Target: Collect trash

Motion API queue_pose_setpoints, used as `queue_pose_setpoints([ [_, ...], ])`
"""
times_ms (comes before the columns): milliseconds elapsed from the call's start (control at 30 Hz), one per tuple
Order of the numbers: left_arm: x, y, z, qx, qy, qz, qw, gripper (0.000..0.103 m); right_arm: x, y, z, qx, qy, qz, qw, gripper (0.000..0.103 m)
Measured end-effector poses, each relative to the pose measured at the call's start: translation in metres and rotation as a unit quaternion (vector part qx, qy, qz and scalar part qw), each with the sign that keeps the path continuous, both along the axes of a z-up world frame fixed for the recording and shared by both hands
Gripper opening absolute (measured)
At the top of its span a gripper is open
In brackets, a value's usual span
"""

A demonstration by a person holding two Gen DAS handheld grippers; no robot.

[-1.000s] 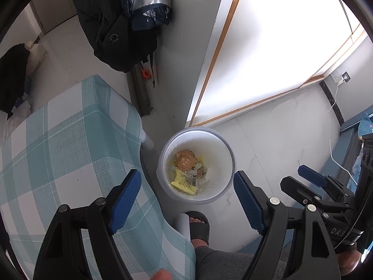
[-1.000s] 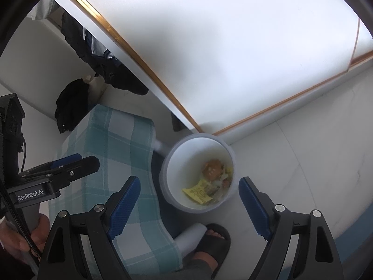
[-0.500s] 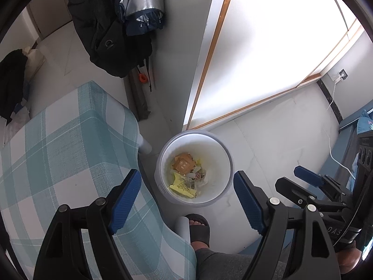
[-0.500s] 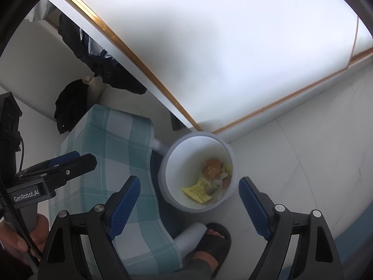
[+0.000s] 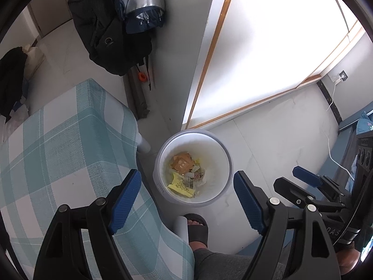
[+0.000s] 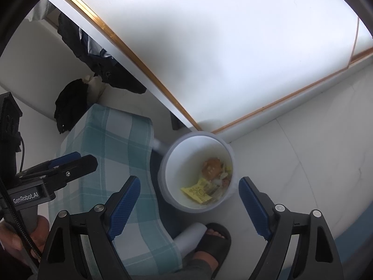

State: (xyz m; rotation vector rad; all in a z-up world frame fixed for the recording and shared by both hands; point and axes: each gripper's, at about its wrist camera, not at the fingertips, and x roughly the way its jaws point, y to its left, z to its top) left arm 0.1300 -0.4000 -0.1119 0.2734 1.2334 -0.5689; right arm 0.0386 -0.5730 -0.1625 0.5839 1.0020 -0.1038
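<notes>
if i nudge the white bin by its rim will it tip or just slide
Probably slides: the bin looks like thin plastic on smooth floor. It holds only a few wrappers at the bottom, so it is likely light and might tip under a high push.

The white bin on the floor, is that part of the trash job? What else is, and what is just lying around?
For the job:
- white bin
- wrappers inside it
- left tongs, open
- right tongs, open

Just lying about:
- checked tablecloth
- black bag
- silver and blue bundle
- dark clothes
- white cable
</notes>
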Motion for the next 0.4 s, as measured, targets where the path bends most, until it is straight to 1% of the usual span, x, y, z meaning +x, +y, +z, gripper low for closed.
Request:
queue_pose_setpoints([
  [133, 0.0013, 0.0023, -0.0012, -0.002, 0.0, 0.004, 1.0, 0.079, 0.0, -0.0006, -0.0015, 0.001, 0.001, -0.002, 1.0, 0.086],
  [300, -0.001, 0.0029, -0.0006, -0.016, -0.001, -0.001, 0.9999, 0.079, 0.0007, -0.0007, -0.0057, 0.002, 0.004, -0.002, 1.0, 0.086],
  [400, 0.0007, 0.0019, -0.0017, -0.009, -0.001, 0.005, 0.9999, 0.079, 0.0011, -0.0003, -0.0074, 0.003, 0.005, -0.002, 1.0, 0.086],
])
